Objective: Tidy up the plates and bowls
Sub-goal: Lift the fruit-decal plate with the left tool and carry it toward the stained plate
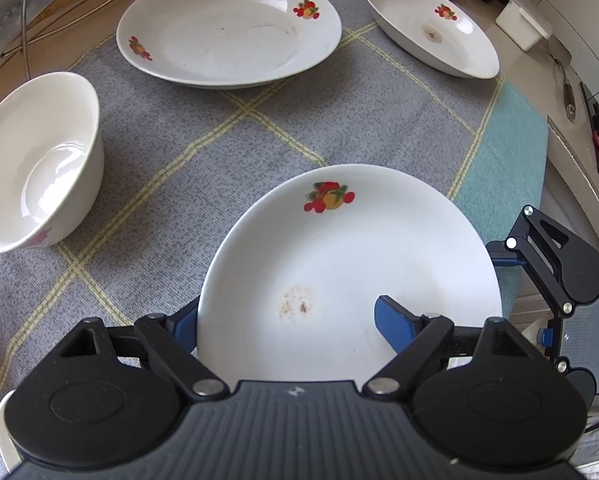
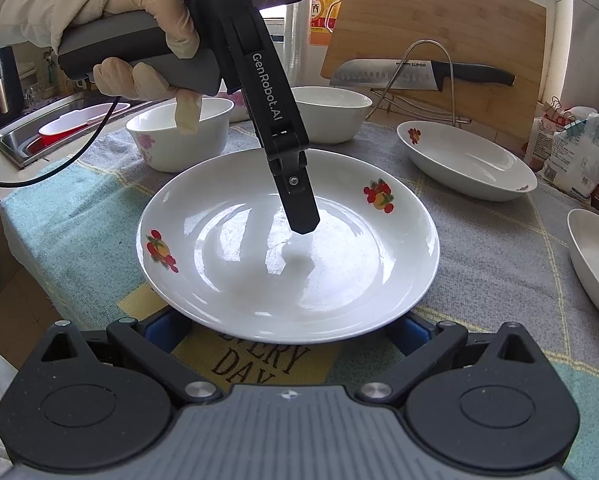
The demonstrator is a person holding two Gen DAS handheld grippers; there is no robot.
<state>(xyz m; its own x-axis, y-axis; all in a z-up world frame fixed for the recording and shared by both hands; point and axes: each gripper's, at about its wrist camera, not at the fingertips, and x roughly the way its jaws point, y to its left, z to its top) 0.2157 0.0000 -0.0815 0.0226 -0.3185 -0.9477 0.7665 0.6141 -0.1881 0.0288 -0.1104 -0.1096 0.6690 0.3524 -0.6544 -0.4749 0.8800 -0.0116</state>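
On the worktop, over a grey woven cloth [image 1: 227,152] with thin yellow lines and a teal border, lies the plate [image 1: 351,248]. It is round, white and glossy, with a fruit print on its sloping rim, and it sits near the cloth's teal edge.

The left gripper [image 1: 287,312] points steeply down at the plate. Its jaws are released and stand wide apart. One blue finger [image 1: 183,320] is just outside the rim and the other is over the inside, and neither pad presses on the plate.

The right gripper [image 2: 287,328] also has its jaws released and spread. Their blue tips are partly hidden under the near rim of the plate. I cannot tell if they touch it.

The left view shows faint brown specks in the middle of the plate. It also shows a deep white bowl [image 1: 39,160] with smooth walls toward the left edge, a second plate [image 1: 227,28] and an oval dish [image 1: 431,28] toward the far edge.

Only the right view shows the gloved hand [image 2: 139,40] around the grey handle of the left gripper and the words "EVERY DAY" printed on the cloth. It also shows two bowls behind the plate, a wooden board [image 2: 435,40], a knife [image 2: 419,74] with a dimpled blade on a wire rack, and a steel sink [image 2: 23,136] at the left end.
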